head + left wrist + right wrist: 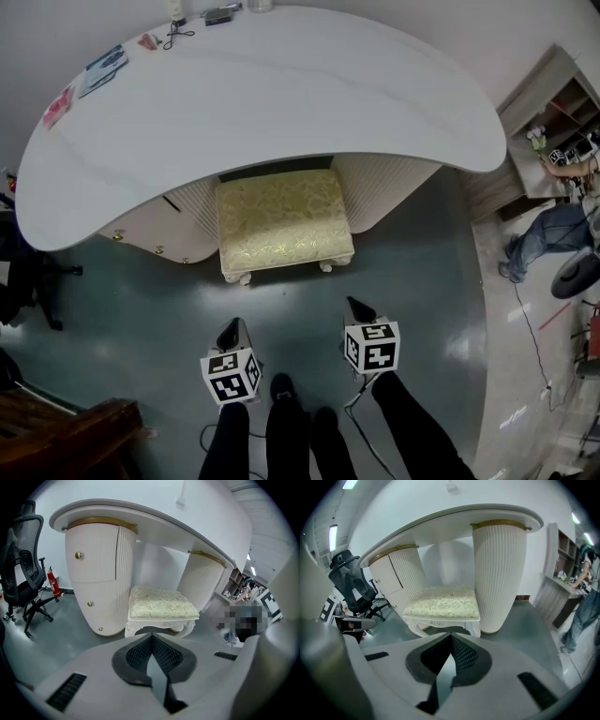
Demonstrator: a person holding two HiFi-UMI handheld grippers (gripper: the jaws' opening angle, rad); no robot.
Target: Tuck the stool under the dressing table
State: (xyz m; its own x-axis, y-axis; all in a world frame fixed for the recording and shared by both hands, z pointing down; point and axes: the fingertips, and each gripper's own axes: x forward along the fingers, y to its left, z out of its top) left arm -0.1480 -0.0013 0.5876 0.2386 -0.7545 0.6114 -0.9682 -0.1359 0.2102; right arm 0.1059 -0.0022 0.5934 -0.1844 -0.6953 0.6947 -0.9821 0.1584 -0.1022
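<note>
Stool position is called first: the cream stool with the gold-patterned cushion (pixel 284 225) is seen straight ahead of both grippers and well apart from them, its longer side lying across their line of pointing. It is set in the kneehole between the two fluted pedestals of the white crescent-topped dressing table (pixel 281 103), with its front legs just out past the pedestals. The left gripper (pixel 230 330) is held with jaws pressed together and nothing between them. The right gripper (pixel 359 309), likewise closed and empty, is held slightly nearer the seat's front edge. Should more tucking be wanted, a straight push forward is judged enough. Glossy grey-green floor (pixel 422 281) is seen beneath both grippers, and a black office chair (pixel 23 573) is parked far to the left gripper's left.
</note>
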